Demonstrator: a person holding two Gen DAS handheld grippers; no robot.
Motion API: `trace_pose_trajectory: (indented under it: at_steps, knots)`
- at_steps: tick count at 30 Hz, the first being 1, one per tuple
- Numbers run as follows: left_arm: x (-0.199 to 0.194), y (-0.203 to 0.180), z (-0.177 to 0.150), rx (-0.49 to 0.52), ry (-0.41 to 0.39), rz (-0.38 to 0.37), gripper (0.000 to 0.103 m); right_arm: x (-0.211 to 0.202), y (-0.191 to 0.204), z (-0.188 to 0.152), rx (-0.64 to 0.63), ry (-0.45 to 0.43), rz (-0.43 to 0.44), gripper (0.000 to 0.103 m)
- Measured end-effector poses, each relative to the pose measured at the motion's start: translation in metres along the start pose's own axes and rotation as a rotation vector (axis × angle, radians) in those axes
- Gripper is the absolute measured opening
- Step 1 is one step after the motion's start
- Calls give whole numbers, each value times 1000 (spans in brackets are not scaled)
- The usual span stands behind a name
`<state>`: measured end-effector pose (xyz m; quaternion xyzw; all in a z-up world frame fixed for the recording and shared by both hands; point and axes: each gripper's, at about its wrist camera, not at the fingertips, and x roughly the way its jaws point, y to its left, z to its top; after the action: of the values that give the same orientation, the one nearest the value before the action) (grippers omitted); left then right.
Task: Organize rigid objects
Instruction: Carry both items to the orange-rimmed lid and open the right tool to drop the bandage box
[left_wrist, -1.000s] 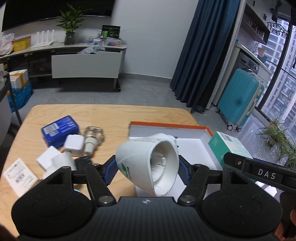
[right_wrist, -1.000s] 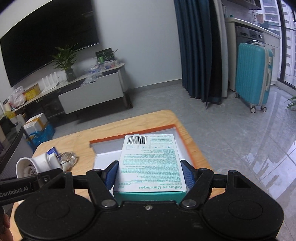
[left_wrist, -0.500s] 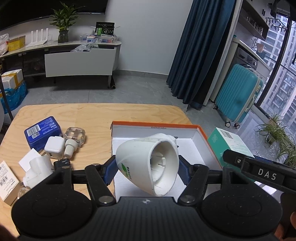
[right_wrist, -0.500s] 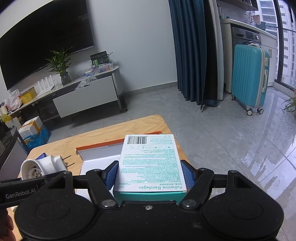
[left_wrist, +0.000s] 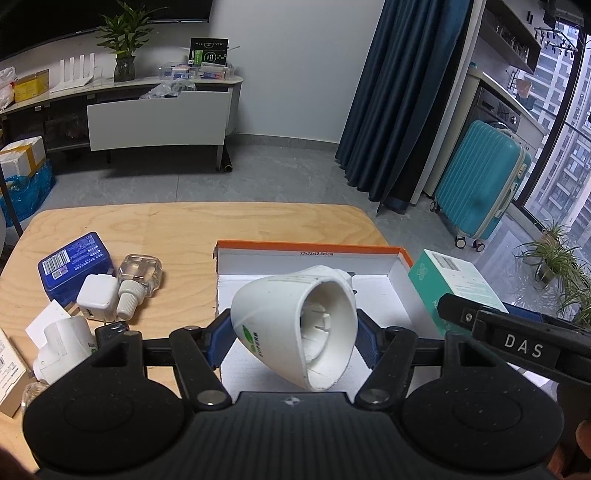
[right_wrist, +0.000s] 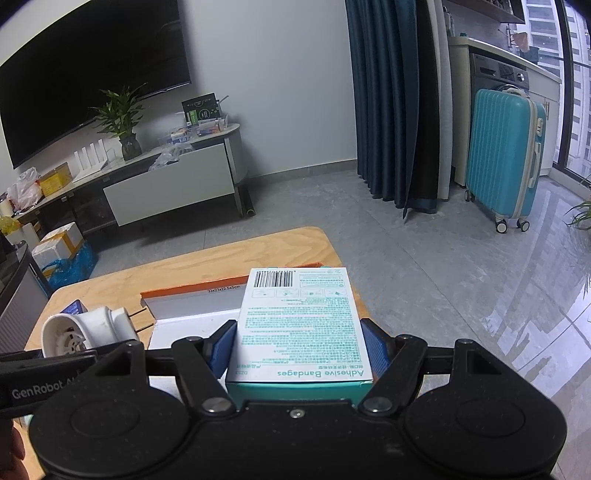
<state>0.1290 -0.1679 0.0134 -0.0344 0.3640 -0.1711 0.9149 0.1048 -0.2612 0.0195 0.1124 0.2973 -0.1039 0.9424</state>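
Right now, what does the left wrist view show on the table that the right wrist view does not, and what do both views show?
Only the left wrist view shows the loose pile: the blue box, the white charger cube and the clear bottle, all on the table left of the tray.

Only the right wrist view shows the barcode face of the bandage box, clamped in the right gripper.

Both show the orange-rimmed tray, the white plug-in device gripped by the left gripper, and the bandage box.

Both grippers now hang over the orange-rimmed box (left_wrist: 310, 254): the white plug-in device (left_wrist: 295, 328) sits above its floor, the bandage box (right_wrist: 301, 328) above its right edge.
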Motion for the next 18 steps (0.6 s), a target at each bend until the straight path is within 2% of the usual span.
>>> trace_pose_trajectory:
  at_steps: [13, 16, 18]
  knots:
    - [20, 5, 3, -20, 30, 9, 67, 43, 11, 5, -75, 42, 7, 84]
    - [26, 7, 3, -30, 39, 12, 67, 54, 14, 3, -101, 15, 46, 85]
    - [30, 7, 4, -33, 45, 16, 67, 60, 13, 4, -114, 30, 57, 85]
